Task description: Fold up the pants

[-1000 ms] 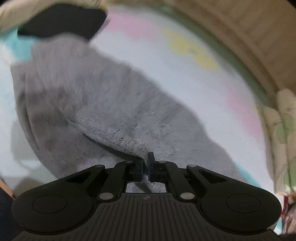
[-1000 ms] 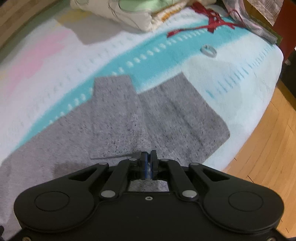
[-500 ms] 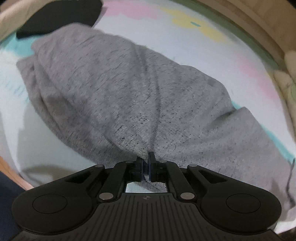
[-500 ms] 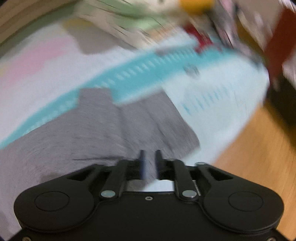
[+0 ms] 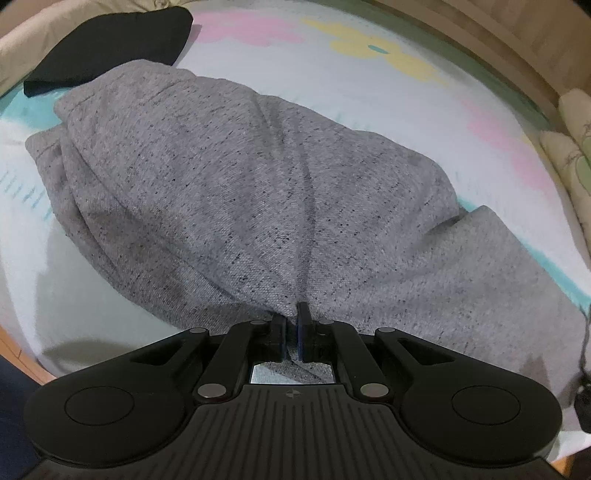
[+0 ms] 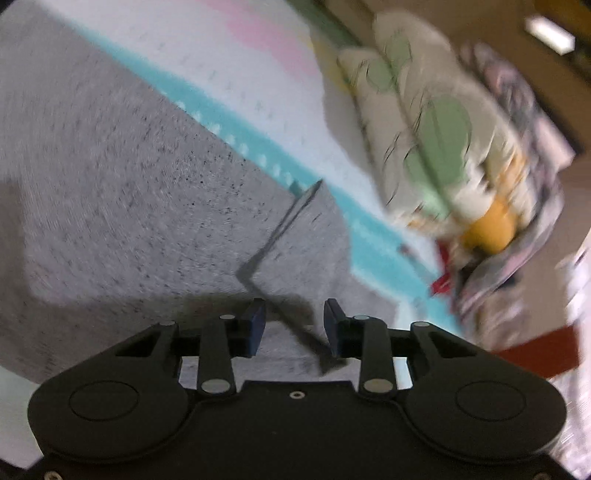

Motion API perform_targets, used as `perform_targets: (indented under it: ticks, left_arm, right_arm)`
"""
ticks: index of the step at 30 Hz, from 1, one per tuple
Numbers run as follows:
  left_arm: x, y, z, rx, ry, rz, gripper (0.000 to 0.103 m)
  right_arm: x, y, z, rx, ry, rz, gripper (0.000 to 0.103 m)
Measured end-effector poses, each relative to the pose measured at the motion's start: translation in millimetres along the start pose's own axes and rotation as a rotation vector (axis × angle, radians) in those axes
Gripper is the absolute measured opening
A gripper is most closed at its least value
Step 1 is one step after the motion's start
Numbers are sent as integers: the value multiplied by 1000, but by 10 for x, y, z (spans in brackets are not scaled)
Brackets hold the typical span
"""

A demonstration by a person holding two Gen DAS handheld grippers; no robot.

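Grey speckled pants (image 5: 240, 177) lie bunched and folded over on the pale patterned bed sheet (image 5: 332, 74). My left gripper (image 5: 291, 314) is shut on a pinch of their near edge, and folds run out from the pads. The right wrist view is blurred by motion. There the pants (image 6: 129, 177) lie flat, with a layered edge running down between my fingers. My right gripper (image 6: 294, 314) hovers over that edge with its jaws apart and closing. The pads do not press the cloth.
A black garment (image 5: 107, 40) lies at the far left of the bed. Leaf-print pillows (image 6: 424, 129) and a heap of mixed items (image 6: 495, 229) lie to the right. A wooden bed frame (image 5: 480, 29) borders the far side. Wooden floor (image 5: 11, 343) shows at the near left.
My right gripper let go of the pants, opened, rolled and swung right towards the pillows. My left gripper sank with its pinch, and the lifted cloth settled onto the bed.
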State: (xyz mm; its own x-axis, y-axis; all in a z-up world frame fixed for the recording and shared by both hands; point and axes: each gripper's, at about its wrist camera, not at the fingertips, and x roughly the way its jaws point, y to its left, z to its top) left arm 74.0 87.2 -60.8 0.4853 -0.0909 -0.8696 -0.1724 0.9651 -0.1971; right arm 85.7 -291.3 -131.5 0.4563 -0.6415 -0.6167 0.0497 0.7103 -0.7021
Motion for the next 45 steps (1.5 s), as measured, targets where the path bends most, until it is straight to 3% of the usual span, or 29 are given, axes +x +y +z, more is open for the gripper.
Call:
perform_targets:
  ticks: [3,4,5,6,8,13,16,19,21,25,28,33,35,36,38,39,41,43,45]
  left_arm:
    - [10,-4,-2,-2,-1,0,6]
    - [11,-2,0,-5,0,-2,5]
    - [4,0,4,-6,-1,-5,5]
    - [-17,1,8,-7,-6,-10,4]
    - [-125,-12,25,7,-41,-20,4]
    - [-510,-57,87,63,-154,-57,4]
    - [-414,-24,105,65,-107,-48,4]
    - [-168,41,61,24,7,-47,5]
    - [-102,48,33,13,21,-33,5]
    - [-157,-2,69,21,-11,-45,4]
    - [-294,-34,61,42,-78,-65,4]
    - [-584,-122,38,98,-271,-87,6]
    - [-429,-156,28,113,-196,-58,7]
    - [-276,-128,12,82,-115,-48,7]
    - [-4,-77,-28,38,12,-24,6]
    - [23,-54,-28,12,0,-30,5]
    - [-18,-103,52,15,-6,-38,5]
    - [-136,-165,199,11,-55,-75,5]
    - [-345,-256,421,6,-135,-129,5]
  right_arm:
    - [81,-5,16,2,25,-18,38]
    - [141,-42,31,24,43,-13,32]
    - [189,-75,43,46,60,-4,13]
    - [247,-113,58,66,85,11,8]
    - [295,-282,58,150,120,60,8]
    - [136,-1378,-161,628,133,221,9]
    - [237,-1883,-505,850,204,279,9]
    - [596,-1951,-819,986,415,354,9]
    - [781,-1812,-924,987,527,359,9]
    - [789,-1692,-843,927,527,333,9]
    - [659,-1755,-761,948,448,324,9]
    - [343,-2008,-725,1051,215,296,9]
    - [311,-2092,-735,1087,156,285,9]
    - [343,-2090,-745,1088,166,290,9]
    - [576,-2010,-746,1040,291,296,9]
    - [722,-1908,-766,1009,385,298,9]
    - [874,-1749,-821,988,482,323,10]
    - [850,-1700,-776,961,472,313,10]
    - [737,-1818,-648,980,376,342,10]
